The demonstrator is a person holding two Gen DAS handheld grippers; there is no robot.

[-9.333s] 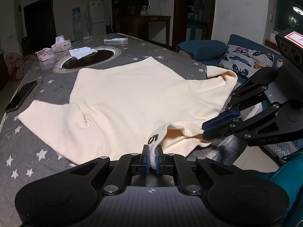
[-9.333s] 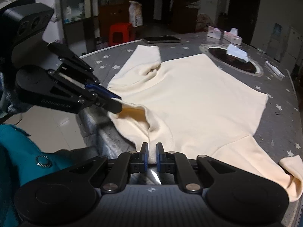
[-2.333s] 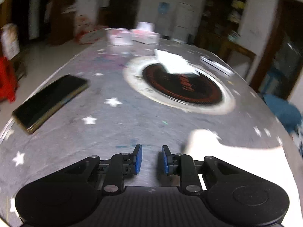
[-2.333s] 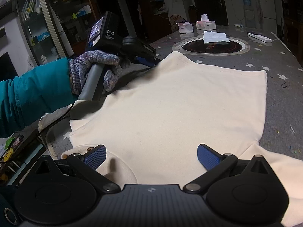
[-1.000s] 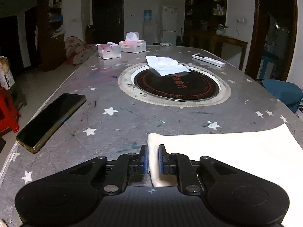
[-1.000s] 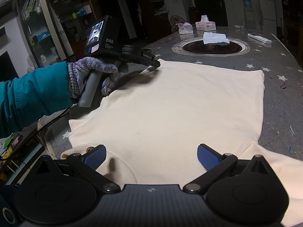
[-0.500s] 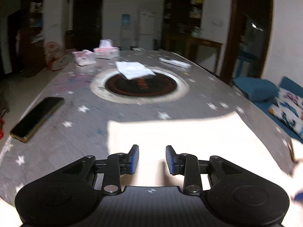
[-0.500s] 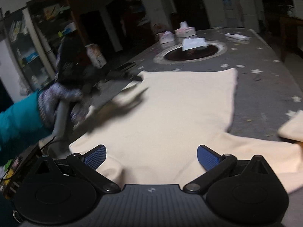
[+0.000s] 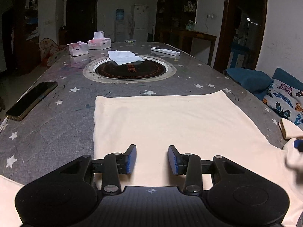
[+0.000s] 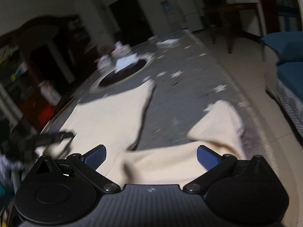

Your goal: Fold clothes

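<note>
Cream shirt (image 9: 176,124) lies flat on the near half of the star-print table (image 9: 56,132), one sleeve (image 10: 219,121) reaching toward the right-hand edge in the blurred right wrist view. Left gripper (image 9: 152,159) hangs over the shirt's near part with jaws opening and nothing pinched between them; right gripper (image 10: 150,156) is spread wide above the sleeve, gripping nothing. Around it: phone (image 9: 31,100) near the left edge, a round inset burner (image 9: 130,70) beyond the shirt with a white cloth (image 9: 124,56) on it, two tissue boxes (image 9: 89,44) and a remote (image 9: 165,51) farther back.
</note>
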